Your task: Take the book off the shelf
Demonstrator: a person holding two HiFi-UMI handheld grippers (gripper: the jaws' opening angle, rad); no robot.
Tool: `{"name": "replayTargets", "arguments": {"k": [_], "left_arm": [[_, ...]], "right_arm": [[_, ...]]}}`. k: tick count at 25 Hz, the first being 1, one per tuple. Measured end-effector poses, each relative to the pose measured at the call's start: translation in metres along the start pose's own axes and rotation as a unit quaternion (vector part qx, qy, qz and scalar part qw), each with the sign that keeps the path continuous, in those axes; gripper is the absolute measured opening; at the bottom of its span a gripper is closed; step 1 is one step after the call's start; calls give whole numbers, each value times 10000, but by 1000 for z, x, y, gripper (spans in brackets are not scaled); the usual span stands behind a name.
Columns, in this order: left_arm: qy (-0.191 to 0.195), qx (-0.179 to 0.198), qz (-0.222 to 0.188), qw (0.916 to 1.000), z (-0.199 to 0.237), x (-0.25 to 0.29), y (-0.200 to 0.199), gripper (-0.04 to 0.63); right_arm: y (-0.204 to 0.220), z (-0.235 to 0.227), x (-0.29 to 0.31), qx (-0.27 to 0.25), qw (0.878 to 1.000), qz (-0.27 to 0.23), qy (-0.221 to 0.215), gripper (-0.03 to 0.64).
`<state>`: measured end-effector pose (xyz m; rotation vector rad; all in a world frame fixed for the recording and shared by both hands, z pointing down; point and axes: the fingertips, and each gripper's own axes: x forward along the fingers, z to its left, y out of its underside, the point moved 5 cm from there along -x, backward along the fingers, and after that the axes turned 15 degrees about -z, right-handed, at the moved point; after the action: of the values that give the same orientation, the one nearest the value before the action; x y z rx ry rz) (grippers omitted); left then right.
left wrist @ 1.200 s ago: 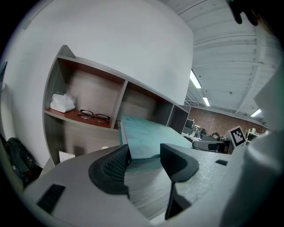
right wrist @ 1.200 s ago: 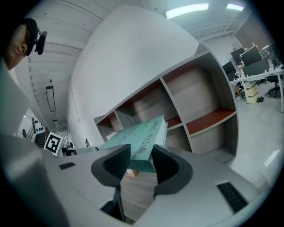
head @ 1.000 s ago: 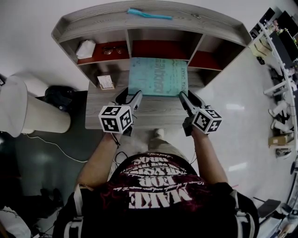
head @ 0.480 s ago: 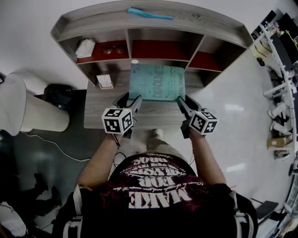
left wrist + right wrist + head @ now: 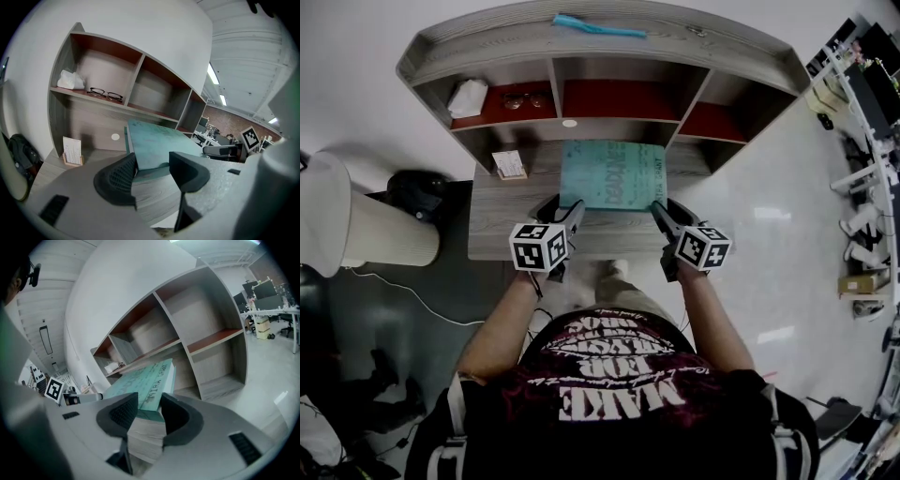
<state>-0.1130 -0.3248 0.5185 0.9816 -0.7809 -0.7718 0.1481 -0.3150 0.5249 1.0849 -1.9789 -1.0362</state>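
Observation:
The teal book (image 5: 611,175) is out of the shelf (image 5: 581,66) and lies over the grey desk (image 5: 502,220), cover up, its far end slightly raised. My left gripper (image 5: 563,204) has the book's near left corner (image 5: 157,143) between its widely spread fingers, which both touch it. My right gripper (image 5: 667,206) is shut on the near right corner at the spine (image 5: 140,380). Both marker cubes sit at the desk's front edge.
Glasses (image 5: 517,99) and a white cloth (image 5: 471,97) lie in the left shelf compartment. A small card stand (image 5: 509,165) is on the desk at the left. A teal object (image 5: 598,27) lies on the shelf top. A white cylinder (image 5: 356,225) stands left of the desk.
Both grippers have drawn back toward the person, and the book has come with them, further out from under the shelf. A white dot on the shelf's back panel now shows.

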Motion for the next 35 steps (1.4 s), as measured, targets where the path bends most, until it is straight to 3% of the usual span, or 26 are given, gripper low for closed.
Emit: {"name": "replayTargets", "arguments": {"k": [25, 35], "left_arm": [[-132, -138, 700, 9974, 44, 15, 95, 227], [-338, -293, 1371, 9896, 68, 25, 153, 225]], "right_arm": [[98, -43, 20, 231, 9946, 969, 280, 159], [153, -68, 30, 145, 9853, 1630, 482, 160]]}}
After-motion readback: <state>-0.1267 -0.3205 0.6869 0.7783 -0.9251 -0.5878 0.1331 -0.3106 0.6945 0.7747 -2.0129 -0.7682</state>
